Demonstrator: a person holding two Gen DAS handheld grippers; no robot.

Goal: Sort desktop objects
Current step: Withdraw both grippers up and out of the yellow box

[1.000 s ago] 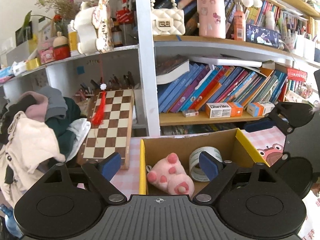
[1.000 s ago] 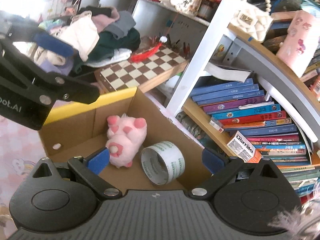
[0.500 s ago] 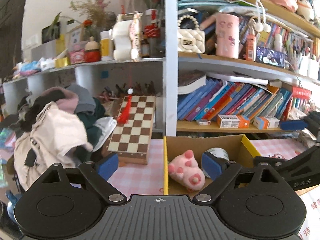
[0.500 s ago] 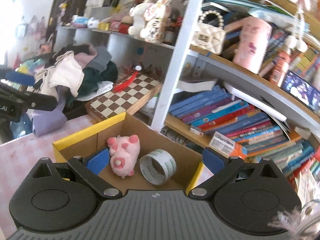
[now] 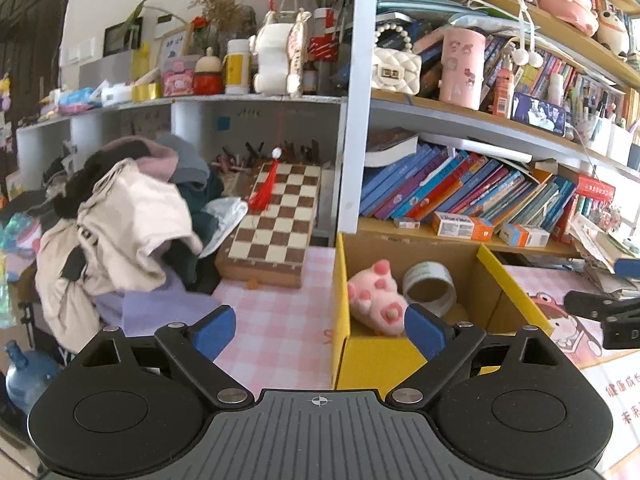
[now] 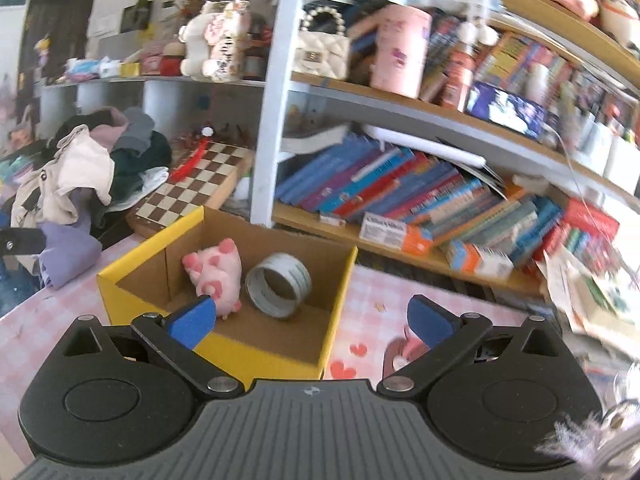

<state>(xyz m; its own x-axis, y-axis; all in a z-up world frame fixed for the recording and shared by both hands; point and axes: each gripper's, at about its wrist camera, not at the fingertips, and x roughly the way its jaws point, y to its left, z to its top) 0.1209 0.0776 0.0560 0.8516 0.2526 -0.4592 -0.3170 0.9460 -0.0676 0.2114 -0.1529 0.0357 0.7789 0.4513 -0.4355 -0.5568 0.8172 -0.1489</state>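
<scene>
My left claw: fingers spread wide, nothing between the blue pads. My right claw: likewise spread wide and empty, hanging over the near edge of the yellow cardboard box. Box contents, seen from the right wrist at 12 o'clock just beyond the pads: one pink plush toy lying against the left inner wall; one roll of clear tape on its side, just beside the plush at its 3 o'clock. Box stands on a pink checked tablecloth. At 10 o'clock of the box: a folding chessboard with a red tassel lying across it. At 9 o'clock, farther out: a heap of clothes. At 1 o'clock: a shelf of leaning books, small cartons in front.
</scene>
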